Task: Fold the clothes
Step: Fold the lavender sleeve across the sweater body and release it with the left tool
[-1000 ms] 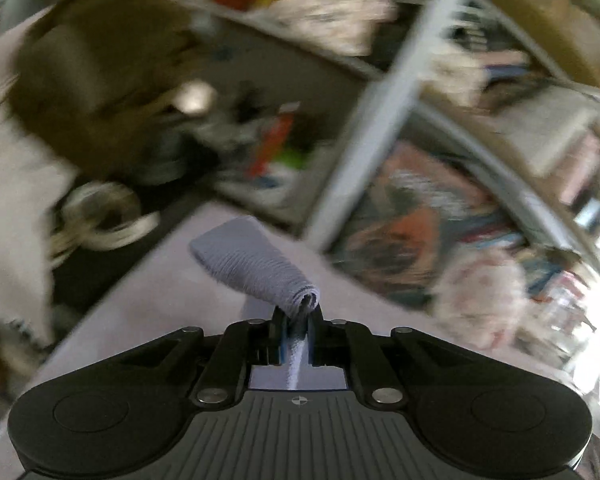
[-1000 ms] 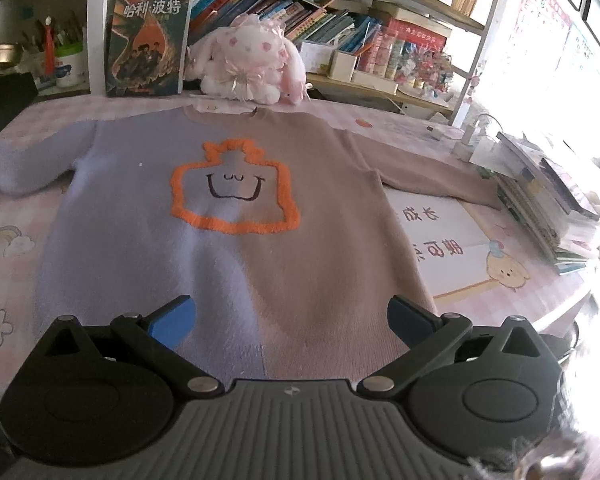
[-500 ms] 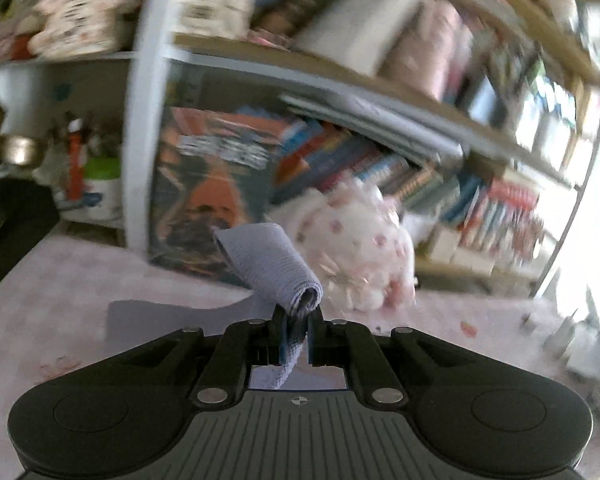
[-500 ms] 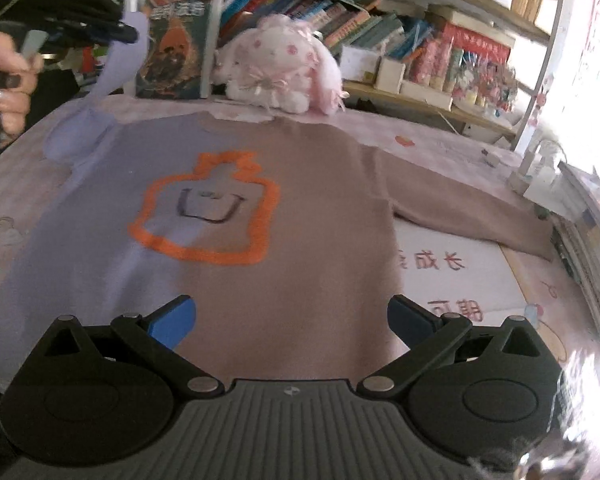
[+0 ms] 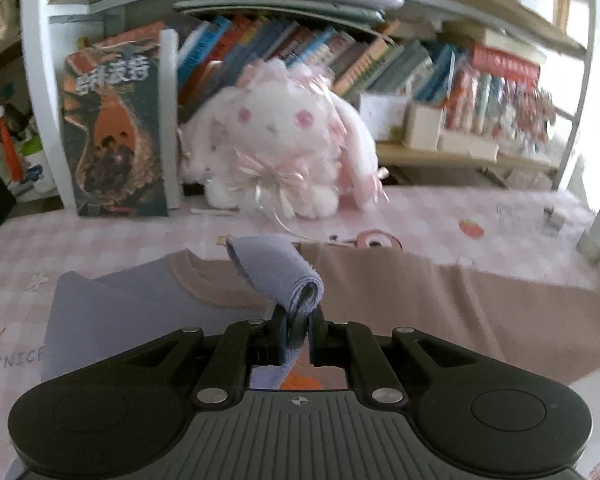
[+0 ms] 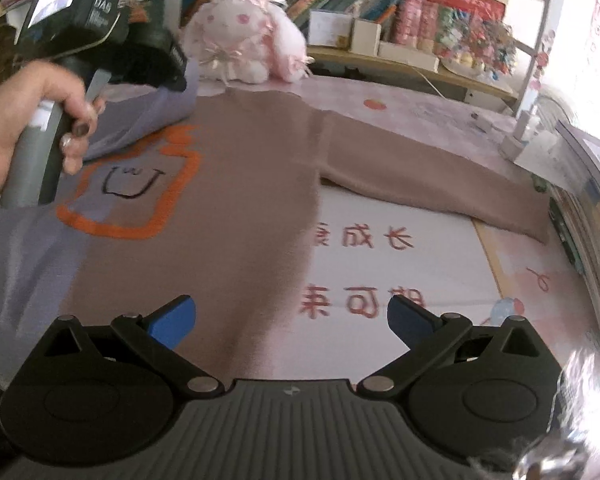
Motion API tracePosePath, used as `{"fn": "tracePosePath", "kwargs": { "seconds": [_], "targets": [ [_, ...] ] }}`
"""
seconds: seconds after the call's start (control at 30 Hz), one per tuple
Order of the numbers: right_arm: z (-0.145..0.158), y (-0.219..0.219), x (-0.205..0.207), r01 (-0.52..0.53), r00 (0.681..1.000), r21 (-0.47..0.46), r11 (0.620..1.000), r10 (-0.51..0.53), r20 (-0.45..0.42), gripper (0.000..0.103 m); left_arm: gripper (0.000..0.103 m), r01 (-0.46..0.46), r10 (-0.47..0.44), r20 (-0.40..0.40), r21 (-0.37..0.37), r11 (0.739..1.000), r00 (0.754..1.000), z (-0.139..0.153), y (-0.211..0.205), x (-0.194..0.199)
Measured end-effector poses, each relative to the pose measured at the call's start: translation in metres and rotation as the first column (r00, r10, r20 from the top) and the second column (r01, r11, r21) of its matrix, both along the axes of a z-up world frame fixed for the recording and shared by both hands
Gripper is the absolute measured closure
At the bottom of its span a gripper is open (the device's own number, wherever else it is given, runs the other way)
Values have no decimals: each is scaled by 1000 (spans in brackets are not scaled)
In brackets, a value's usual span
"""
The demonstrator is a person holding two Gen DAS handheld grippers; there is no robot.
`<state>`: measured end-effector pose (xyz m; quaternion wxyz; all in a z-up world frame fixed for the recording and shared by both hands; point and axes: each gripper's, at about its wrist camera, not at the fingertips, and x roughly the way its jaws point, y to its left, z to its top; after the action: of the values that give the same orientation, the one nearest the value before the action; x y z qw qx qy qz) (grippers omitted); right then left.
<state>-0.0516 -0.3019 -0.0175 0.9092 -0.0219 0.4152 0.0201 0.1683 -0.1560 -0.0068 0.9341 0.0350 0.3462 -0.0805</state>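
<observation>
Left wrist view: the left gripper (image 5: 298, 330) has a rolled lilac sleeve cuff (image 5: 276, 270) between its jaws at 6 o'clock of centre. The jaws are opening, though the knit is still pinched between them. A sec ago this cam faced blurred shelving off to the side w/ the cuff held tight; now it faces the plush bunny (image 5: 280, 148) at 12 o'clock, w/ the sweater (image 5: 400, 288) spread below. So the sleeve has been carried across over the body. The lilac sleeve fabric (image 5: 112, 316) lies doubled at 8 o'clock, over the lilac half.

Right wrist view: the right gripper (image 6: 290, 316) is spread wide w/ nothing in it, hovering over the sweater's lower edge at 6 o'clock. A person's hand (image 6: 32, 120) at 10 o'clock grips the left tool's handle; the lifted sleeve drapes from it onto the orange-outlined motif (image 6: 132, 188). A sec ago that sleeve lay flat out at the far side; it's now folded inward. The tan sleeve (image 6: 432, 184) stretches flat toward 3 o'clock, over the pink checked tablecloth (image 6: 420, 108) and a printed sheet (image 6: 380, 264).

My read: first sleeve fold is about done, release starting. The tan sleeve looks next, prob. for the right tool, which has shifted toward that side.
</observation>
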Motion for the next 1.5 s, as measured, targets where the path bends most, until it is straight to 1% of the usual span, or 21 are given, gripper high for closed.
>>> {"fn": "tracePosePath", "kwargs": {
  "seconds": [0.03, 0.1, 0.13, 0.2, 0.27, 0.33, 0.4, 0.43, 0.53, 0.57, 0.63, 0.7, 0.8, 0.87, 1.0, 1.03, 1.13, 1.2, 1.27, 1.33, 1.5],
  "targets": [
    [0, -4, 0, 3, 1000, 3, 1000, -3, -3, 0, 89, 12, -12, -10, 18, 1000, 1000, -2, -5, 1],
    [-1, -9, 1, 5, 1000, 11, 1000, -5, -8, 0, 75, 45, -43, -45, 48, 998, 998, -6, -14, 2],
    [-1, -10, 1, 4, 1000, 13, 1000, -4, -10, 0, 61, 72, -70, -53, 34, 997, 996, -5, -15, -2],
    [-2, -12, 2, 2, 1000, 20, 1000, -2, -14, 0, 51, 128, -128, -64, -4, 992, 990, -3, -18, -9],
    [-3, -12, 3, 0, 1000, 31, 1000, 1, -18, 0, 33, 184, -188, -62, -66, 981, 980, 4, -16, -21],
    [-4, -12, 7, -1, 1000, 49, 999, 2, -23, 0, 27, 218, -222, -20, -124, 968, 975, 17, -5, -39],
    [-6, -11, 13, -2, 999, 80, 997, 5, -37, 0, 26, 226, -224, 31, -113, 968, 974, 26, 11, -61],
    [-7, -10, 15, -3, 999, 95, 996, 7, -42, 0, 26, 211, -209, 43, -62, 975, 977, 27, 20, -72],
    [-8, -5, 21, -4, 999, 130, 992, 10, -49, 0, 26, 120, -130, 54, 161, 980, 990, 18, 55, -101],
    [-9, -3, 23, -2, 999, 140, 990, 9, -51, 0, 26, 79, -93, 47, 242, 967, 995, 11, 70, -111],
    [-11, 1, 26, 12, 998, 158, 987, -3, -62, 0, 26, 21, -32, 28, 333, 943, 999, 1, 98, -128],
    [-13, 4, 25, 36, 997, 163, 986, -24, -74, 2, 26, -24, 23, 7, 346, 938, 1000, -5, 127, -143],
    [-14, 10, 21, 84, 994, 152, 985, -72, -88, 5, 26, -96, 106, -22, 279, 955, 994, -8, 169, -158],
    [-13, 14, 16, 120, 990, 135, 984, -108, -93, 16, 27, -140, 157, -65, 203, 969, 986, -12, 191, -157],
    [-20, 20, 9, 176, 979, 96, 980, -164, -121, 38, 30, -171, 178, -142, 61, 983, 974, -21, 219, -148],
    [-21, 23, 6, 185, 977, 92, 978, -173, -121, 45, 35, -179, 182, -161, 33, 983, 970, -23, 223, -145],
    [-22, 29, -2, 205, 975, 89, 975, -195, -108, 55, 53, -198, 187, -223, -27, 980, 957, -33, 235, -144],
    [-22, 34, -5, 214, 974, 91, 973, -205, -98, 63, 66, -190, 177, -219, -41, 981, 960, -33, 238, -146],
    [-22, 39, -6, 216, 974, 96, 972, -207, -90, 74, 98, -148, 129, -229, -69, 987, 965, -34, 239, -145],
    [-21, 44, -6, 205, 977, 105, 973, -197, -84, 89, 99, -114, 101, -211, -50, 992, 972, -33, 236, -148],
    [-22, 65, 5, 172, 984, 40, 984, -170, -48, 91, 99, -139, 130, -178, -39, 990, 975, -31, 244, -149]
  ]
}}
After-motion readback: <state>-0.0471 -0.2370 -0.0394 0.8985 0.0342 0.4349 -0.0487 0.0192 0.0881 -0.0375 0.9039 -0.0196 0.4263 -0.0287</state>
